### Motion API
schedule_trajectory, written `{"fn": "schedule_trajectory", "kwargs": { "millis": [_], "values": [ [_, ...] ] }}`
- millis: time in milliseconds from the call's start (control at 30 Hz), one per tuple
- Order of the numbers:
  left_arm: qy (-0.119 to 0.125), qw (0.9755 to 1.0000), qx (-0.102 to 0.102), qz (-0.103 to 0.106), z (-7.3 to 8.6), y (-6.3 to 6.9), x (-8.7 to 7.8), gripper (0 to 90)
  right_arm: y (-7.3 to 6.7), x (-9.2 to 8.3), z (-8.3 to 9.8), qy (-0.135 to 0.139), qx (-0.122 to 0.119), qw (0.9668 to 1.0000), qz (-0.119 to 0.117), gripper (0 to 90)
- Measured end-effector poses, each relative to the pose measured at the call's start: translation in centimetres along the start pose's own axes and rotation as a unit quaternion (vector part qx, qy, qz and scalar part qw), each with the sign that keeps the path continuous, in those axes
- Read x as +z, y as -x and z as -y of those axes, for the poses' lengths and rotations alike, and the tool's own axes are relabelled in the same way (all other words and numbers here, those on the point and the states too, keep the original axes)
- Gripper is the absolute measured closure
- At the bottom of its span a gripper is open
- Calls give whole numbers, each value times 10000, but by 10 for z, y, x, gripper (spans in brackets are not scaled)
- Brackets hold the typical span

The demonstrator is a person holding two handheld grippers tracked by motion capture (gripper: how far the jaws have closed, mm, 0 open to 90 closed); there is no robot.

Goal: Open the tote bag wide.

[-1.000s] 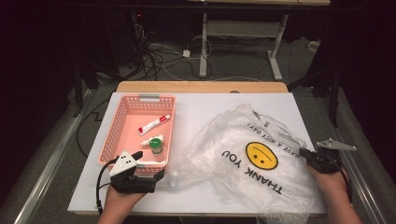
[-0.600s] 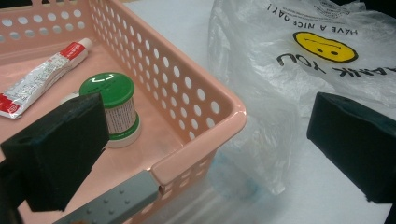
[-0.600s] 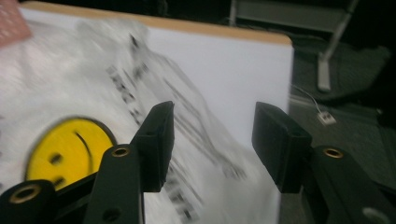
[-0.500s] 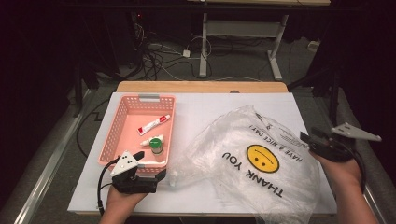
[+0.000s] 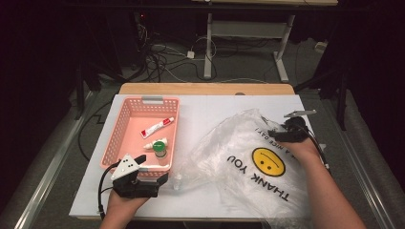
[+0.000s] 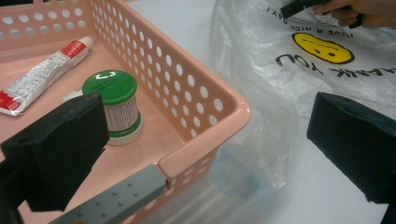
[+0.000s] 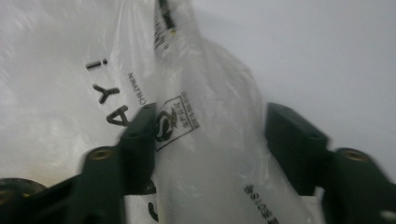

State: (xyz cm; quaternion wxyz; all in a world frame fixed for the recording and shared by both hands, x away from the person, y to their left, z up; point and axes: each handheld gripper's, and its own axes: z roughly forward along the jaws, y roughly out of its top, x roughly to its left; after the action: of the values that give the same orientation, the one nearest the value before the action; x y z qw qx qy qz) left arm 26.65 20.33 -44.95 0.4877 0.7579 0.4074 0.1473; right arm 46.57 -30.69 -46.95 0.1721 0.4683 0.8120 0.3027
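Bench (image 5: 205, 112): white top sheet laid over a light wooden board, whose edge shows as a tan strip (image 5: 205, 88) along the far side.

Floor (image 5: 67, 143): grey, carpet-like, dim on both sides of the bench.

Rails (image 5: 45, 183): pale metal strips running on the floor along the bench's left and right sides.

Desk frame (image 5: 208, 43): white metal legs and crossbar standing beyond the bench, its feet resting on the floor.

Cables (image 5: 162, 59): a loose tangle of black and white leads on the floor near the desk frame, with a small white plug (image 5: 190, 54) among them.

Surroundings: black and unlit past the floor; light falls mainly on the bench.
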Motion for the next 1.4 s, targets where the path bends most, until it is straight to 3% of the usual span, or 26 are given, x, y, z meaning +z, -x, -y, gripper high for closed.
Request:
{"fn": "schedule_trajectory", "kwargs": {
  "millis": [100, 167, 367, 567, 733, 767, 800, 833, 967, 1067, 1167, 1400],
  "values": [
    [-13, 10000, 29, 27, 0, 2, 1, 0, -4, 6, 2, -26, -145, 9999, 64, 809],
    [-14, 10000, 31, 46, 0, 4, 2, 0, -5, 5, -1, 70, -165, 9998, 88, 900],
    [-12, 10000, 14, 54, 0, 5, 2, 0, 7, -2, -20, 534, 220, 9976, 390, 900],
    [-11, 10000, -27, 40, 0, 3, 2, 0, 32, -4, -46, 911, 789, 9902, 700, 900],
    [26, 10000, -56, 53, 1, 2, 0, 0, 47, 8, -56, 905, 1038, 9862, 920, 900],
    [29, 10000, -55, 57, 1, 2, 0, 0, 49, 11, -56, 907, 1061, 9856, 953, 890],
    [31, 10000, -49, 56, 1, 1, 0, 0, 53, 15, -54, 935, 1157, 9849, 882, 726],
    [34, 10000, -50, 58, 1, 1, -1, 0, 53, 15, -54, 935, 1157, 9849, 882, 726],
    [70, 9999, -67, 68, 1, 0, -1, 0, 51, 7, -52, 949, 1114, 9857, 835, 524],
    [89, 9999, -46, 92, 0, 2, -1, 0, 43, -13, -51, 1141, 935, 9860, 775, 489],
    [107, 9999, -4, 122, -1, 4, 0, 0, 30, -32, -46, 1099, 703, 9896, 610, 453],
    [136, 9998, 35, 107, -2, 9, -1, 0, -13, -65, -10, 1241, 388, 9912, 256, 433]
  ]
}}
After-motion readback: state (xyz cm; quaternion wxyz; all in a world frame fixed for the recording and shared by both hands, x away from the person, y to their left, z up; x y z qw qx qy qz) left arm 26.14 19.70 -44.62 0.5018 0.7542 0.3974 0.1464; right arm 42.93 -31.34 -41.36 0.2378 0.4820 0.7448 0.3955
